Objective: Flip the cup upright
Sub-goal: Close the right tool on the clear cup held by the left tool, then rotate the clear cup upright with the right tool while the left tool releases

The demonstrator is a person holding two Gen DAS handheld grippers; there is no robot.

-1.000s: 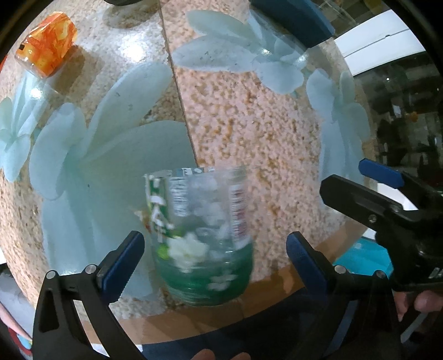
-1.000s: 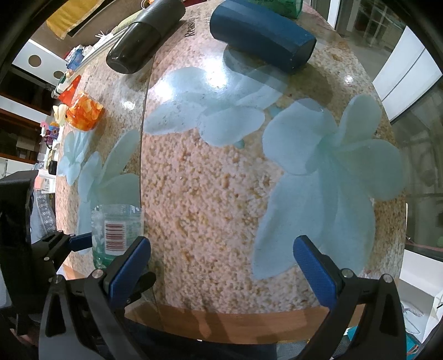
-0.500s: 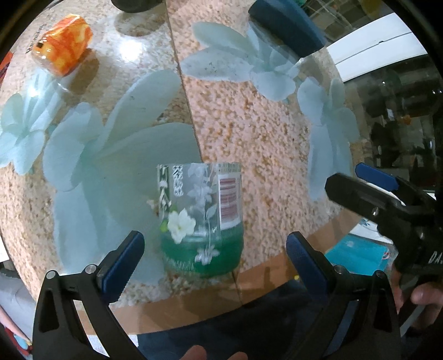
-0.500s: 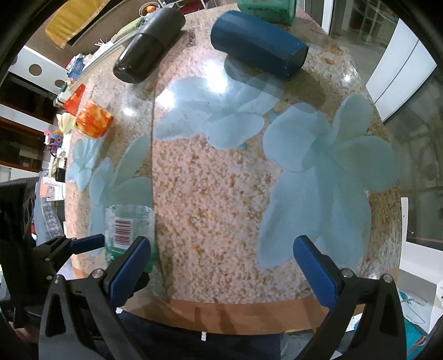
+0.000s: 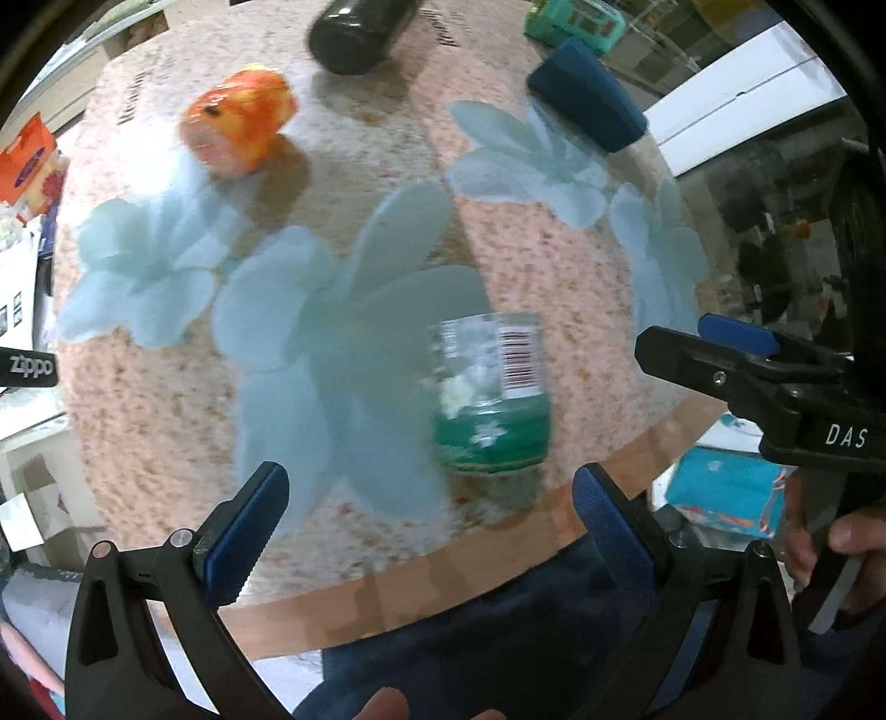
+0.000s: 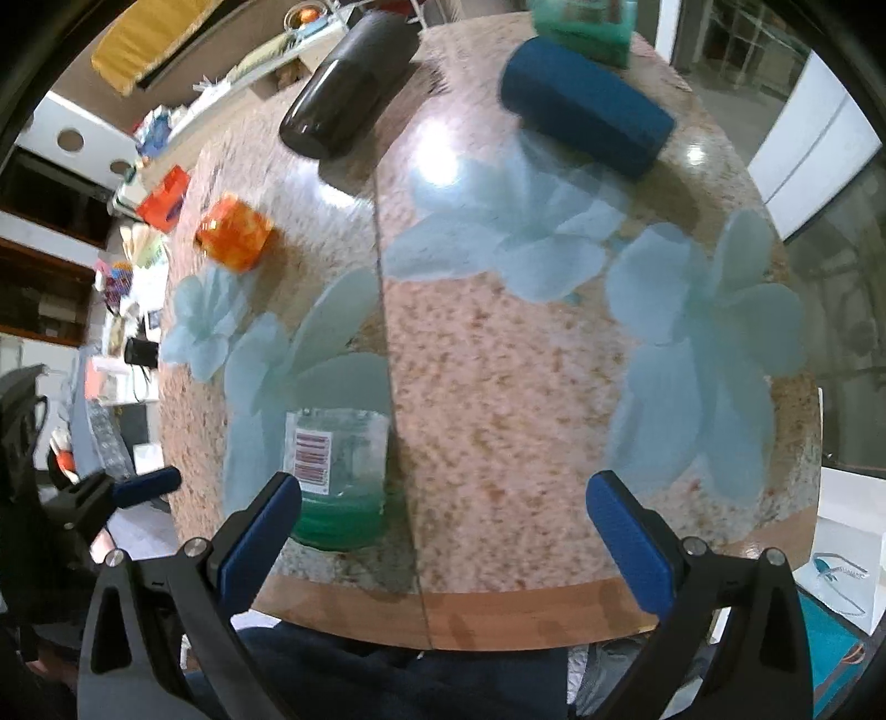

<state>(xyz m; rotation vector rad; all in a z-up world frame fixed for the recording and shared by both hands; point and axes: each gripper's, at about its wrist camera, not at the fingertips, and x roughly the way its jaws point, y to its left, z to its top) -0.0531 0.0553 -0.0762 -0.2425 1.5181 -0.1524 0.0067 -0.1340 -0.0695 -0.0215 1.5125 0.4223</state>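
Note:
A clear plastic cup [image 5: 490,393] with a green base, white flowers and a barcode label stands upright near the table's front edge. It also shows in the right wrist view [image 6: 336,476]. My left gripper [image 5: 429,523] is open and empty, pulled back a little from the cup. My right gripper [image 6: 443,534] is open and empty, to the right of the cup. The right gripper's blue pad also shows in the left wrist view [image 5: 736,339].
An orange cup [image 5: 238,127] lies on its side at the back left. A black cylinder [image 6: 346,105] and a dark blue cylinder [image 6: 587,105] lie at the back, with a teal box [image 6: 581,25] behind. The table's wooden edge [image 6: 498,612] is close.
Both grippers have drawn back and up from the table, so more of it shows. The cup stands free on the table, further from the left gripper.

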